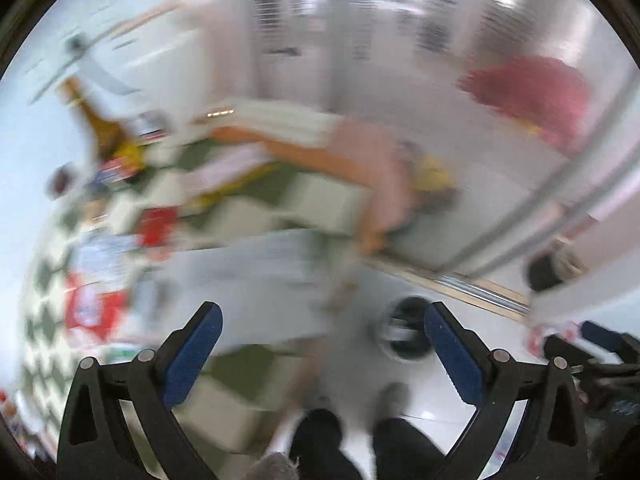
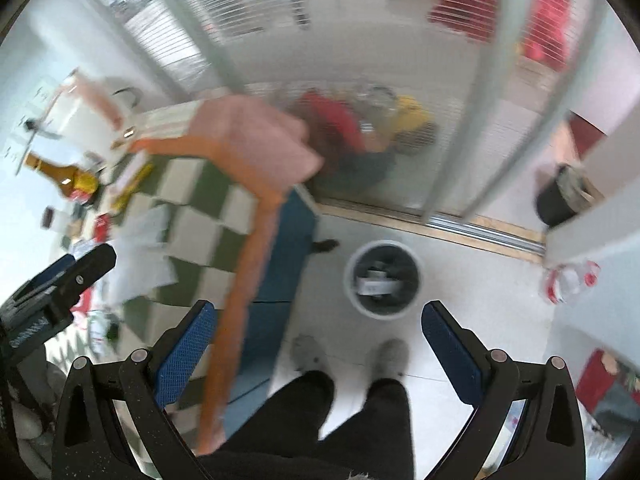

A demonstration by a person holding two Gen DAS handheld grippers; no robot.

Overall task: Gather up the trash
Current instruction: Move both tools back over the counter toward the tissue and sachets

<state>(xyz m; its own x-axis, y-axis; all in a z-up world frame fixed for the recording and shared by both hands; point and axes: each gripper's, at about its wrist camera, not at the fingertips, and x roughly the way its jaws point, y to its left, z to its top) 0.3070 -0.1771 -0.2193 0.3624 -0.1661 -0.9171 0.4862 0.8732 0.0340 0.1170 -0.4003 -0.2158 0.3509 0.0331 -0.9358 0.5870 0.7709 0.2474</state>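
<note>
1. Both my claws, left gripper (image 1: 320, 344) and right gripper (image 2: 316, 336), gape apart, holding nothing.
2. Trash bin (image 2: 383, 278) stands on the floor just beyond my right claw; litter (image 2: 140, 248) sits far left on the checkered table (image 2: 188, 216).

- A round trash bin (image 2: 383, 278) with a pale rim and dark inside stands upright on the white floor, holding a white scrap of paper and other bits.
- Litter lies scattered on the green-and-white checked worktop (image 2: 224, 204): a red wrapper (image 2: 102, 226), clear plastic packets (image 2: 142, 248), and a brown glass bottle (image 2: 60, 174) lying on its side.
</note>
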